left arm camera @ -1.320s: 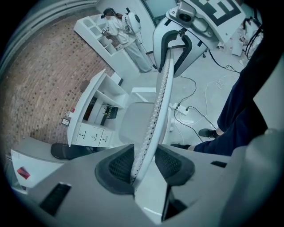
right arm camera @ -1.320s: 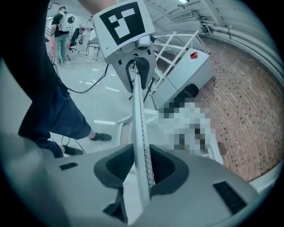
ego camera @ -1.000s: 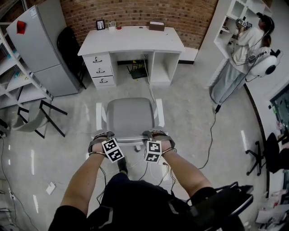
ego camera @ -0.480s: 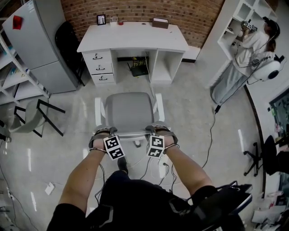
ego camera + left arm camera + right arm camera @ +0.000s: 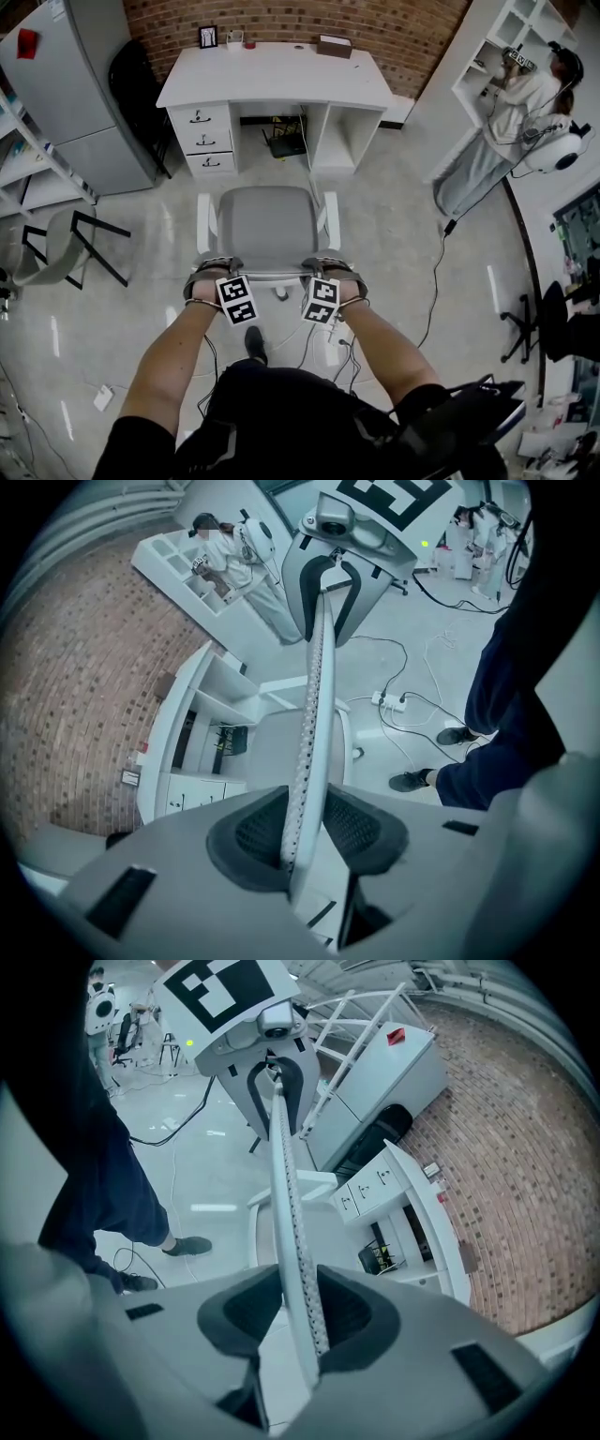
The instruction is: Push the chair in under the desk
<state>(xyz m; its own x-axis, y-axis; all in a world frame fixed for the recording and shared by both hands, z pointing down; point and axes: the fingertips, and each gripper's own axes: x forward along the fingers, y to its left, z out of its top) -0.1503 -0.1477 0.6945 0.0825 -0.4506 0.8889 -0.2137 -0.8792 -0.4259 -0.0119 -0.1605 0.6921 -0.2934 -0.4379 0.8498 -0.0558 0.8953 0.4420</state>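
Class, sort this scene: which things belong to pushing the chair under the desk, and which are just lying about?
Job: chair; desk; left claw, which has just closed tighter on the chair's back; right claw, gripping it too.
Lying about: tall grey cabinet; picture frame; power strip; white shelves.

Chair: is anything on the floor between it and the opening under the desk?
No large obstacle shows. The floor between the chair and the desk is bare except for a thin cable trailing out of the opening. A black device sits at the back of the opening.
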